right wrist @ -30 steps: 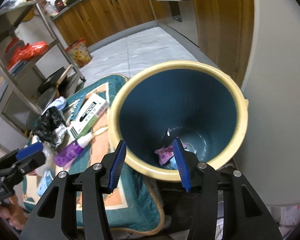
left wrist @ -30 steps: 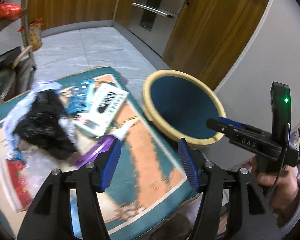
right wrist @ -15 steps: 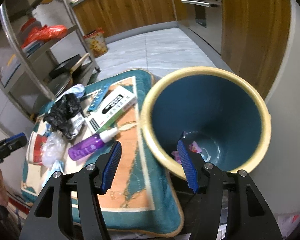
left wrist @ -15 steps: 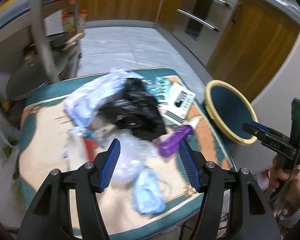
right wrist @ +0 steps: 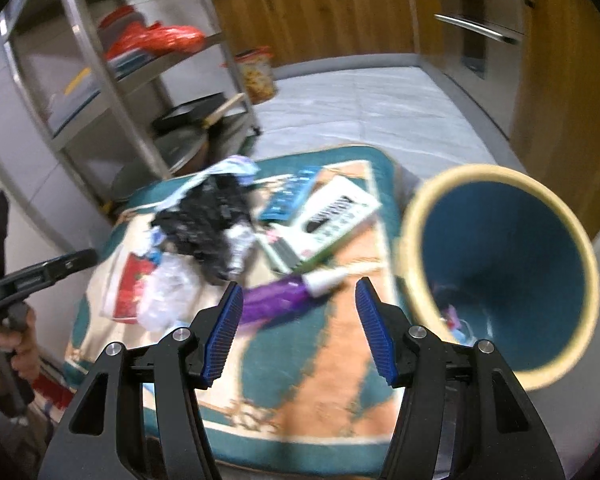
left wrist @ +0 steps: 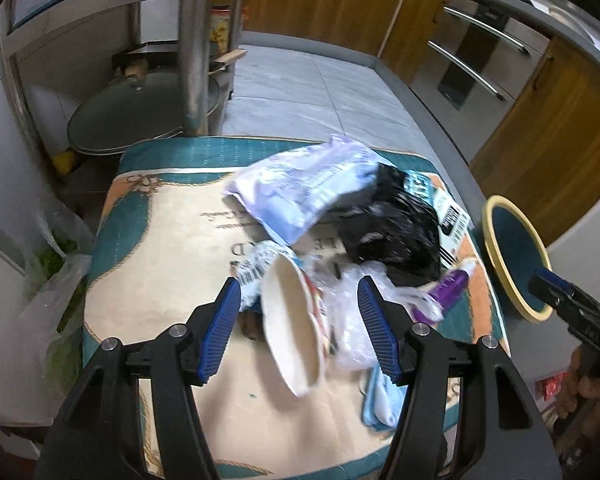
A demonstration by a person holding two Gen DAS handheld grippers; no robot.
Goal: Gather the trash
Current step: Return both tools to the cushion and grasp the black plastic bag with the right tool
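Below, a teal and peach rug (left wrist: 156, 240) carries a heap of trash. Left gripper (left wrist: 298, 324): jaws apart, nothing pressed between the blue pads, poised above a white paper cup (left wrist: 292, 328) lying on its side, with crumpled clear plastic (left wrist: 352, 320) just beside the cup at its 3 o'clock. From the cup, a pale printed pouch (left wrist: 300, 188) lies at 12 o'clock, a crumpled black plastic bag (left wrist: 396, 228) at 1 o'clock touching the pouch, and a purple spray bottle (left wrist: 448, 290) at 3 o'clock. A light blue cloth (left wrist: 380, 396) lies at 5 o'clock near the rug's edge. Right gripper (right wrist: 298, 326): its jaws have just been opening and stand apart with nothing between them, above the rug; the purple spray bottle shows just beyond the pads. A white carton (right wrist: 332, 216) lies at 12 o'clock from the bottle, beside a blue card (right wrist: 288, 196). The blue bin with a cream rim (right wrist: 416, 216) stands off the rug at 3 o'clock, with a few scraps (right wrist: 456, 320) at its bottom. A hand (right wrist: 8, 344) holds the left gripper's handle at 9 o'clock.
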